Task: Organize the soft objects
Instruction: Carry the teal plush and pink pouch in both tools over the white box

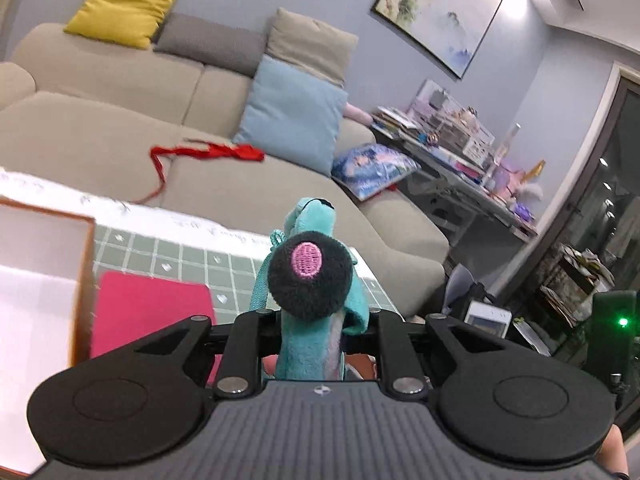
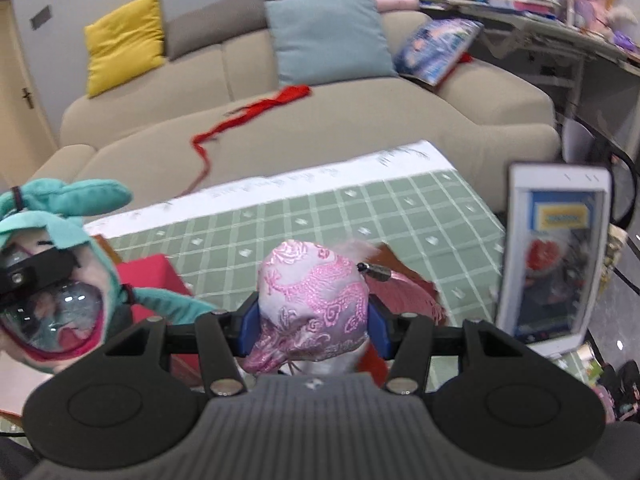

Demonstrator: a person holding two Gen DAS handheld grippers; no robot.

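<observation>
In the left wrist view my left gripper (image 1: pixel 318 320) is shut on a teal plush toy (image 1: pixel 308 344). The toy's dark pompom with a pink oval patch (image 1: pixel 308 276) rises above the fingers. In the right wrist view my right gripper (image 2: pixel 312 316) is shut on a pink brocade pouch (image 2: pixel 316 292), with a blue pad pressed on each side. Both are held above the green checked tablecloth (image 2: pixel 360 216). The teal plush toy (image 2: pixel 60 216) also shows at the left edge of the right wrist view, wrapped around the front of the left gripper.
A red pad (image 1: pixel 152 312) and a white box with an orange rim (image 1: pixel 40 280) lie on the table. A phone on a stand (image 2: pixel 556 260) is at the right. Behind is a beige sofa (image 1: pixel 120 136) with cushions and a red ribbon (image 1: pixel 208 152). A cluttered desk (image 1: pixel 460 152) stands beyond.
</observation>
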